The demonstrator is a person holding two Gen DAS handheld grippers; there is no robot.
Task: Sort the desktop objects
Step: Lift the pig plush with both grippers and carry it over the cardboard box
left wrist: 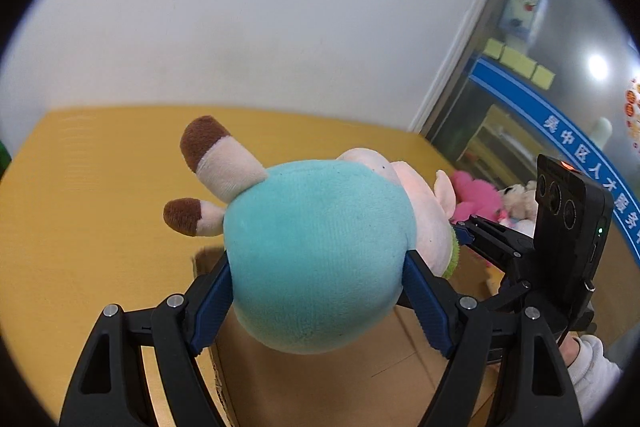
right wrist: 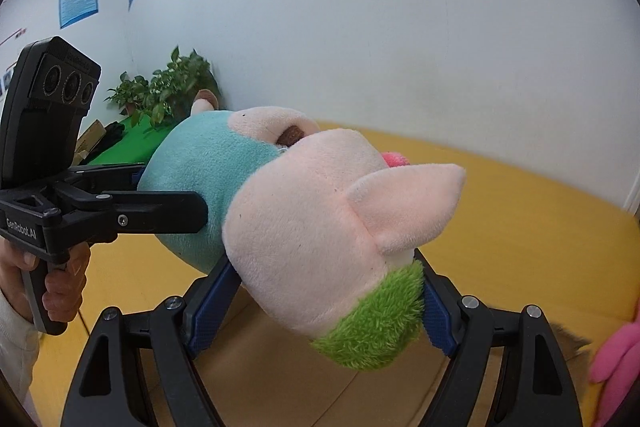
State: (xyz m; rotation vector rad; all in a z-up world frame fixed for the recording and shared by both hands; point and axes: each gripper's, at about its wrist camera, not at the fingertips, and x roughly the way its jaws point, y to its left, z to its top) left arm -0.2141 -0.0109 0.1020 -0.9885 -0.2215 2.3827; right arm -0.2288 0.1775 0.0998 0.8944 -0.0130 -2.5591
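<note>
A plush pig with a teal body [left wrist: 316, 259], brown-tipped legs and a pale pink head [right wrist: 312, 227] with a green patch hangs in the air, held at both ends. My left gripper [left wrist: 318, 303] is shut on the teal body, its blue pads pressed into both sides. My right gripper [right wrist: 324, 311] is shut on the head, just under the ear. In the right wrist view the left gripper [right wrist: 168, 187] clamps the body from the left, with a hand on its handle. An open cardboard box [left wrist: 320, 387] lies right below the toy.
The yellow table [left wrist: 100, 187] runs to a white wall. A pink plush toy [left wrist: 476, 199] and a cream one [left wrist: 520, 199] lie at the right, by the box. Potted plants [right wrist: 168, 87] and a green cloth [right wrist: 124, 147] are far off at the left.
</note>
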